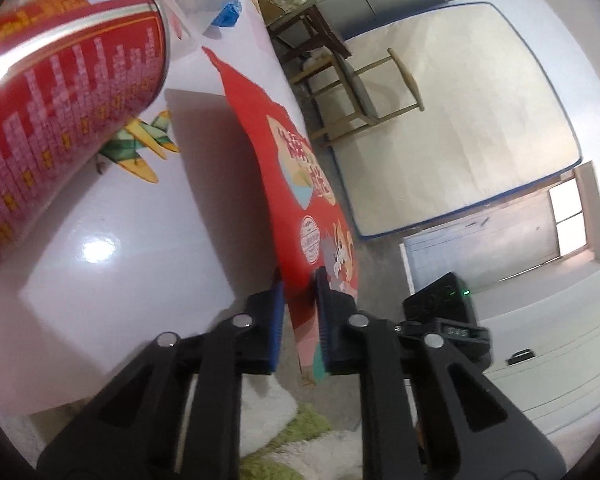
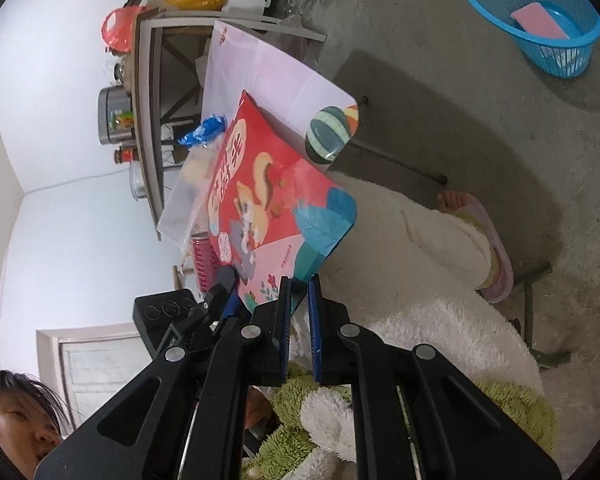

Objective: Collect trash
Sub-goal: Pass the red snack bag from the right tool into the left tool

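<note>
A red snack bag [image 1: 300, 184] with a squirrel print is lifted off the white table [image 1: 112, 240]. My left gripper [image 1: 298, 284] is shut on its lower edge. In the right wrist view the same bag [image 2: 260, 196] is held at its teal corner by my right gripper [image 2: 299, 284], shut on it. The left gripper's fingers [image 2: 224, 284] clamp the bag's left side. A red can [image 1: 56, 120] lies tilted at the upper left of the table. A blue wrapper [image 1: 228, 12] lies at the far end.
A blue plastic basket [image 2: 528, 20] with a pink item stands on the concrete floor at the upper right. A wooden chair [image 1: 364, 92] and a mattress [image 1: 460, 120] stand past the table. A shelf [image 2: 148, 120] with jars is behind it. My legs in white fleece [image 2: 420, 248] are below.
</note>
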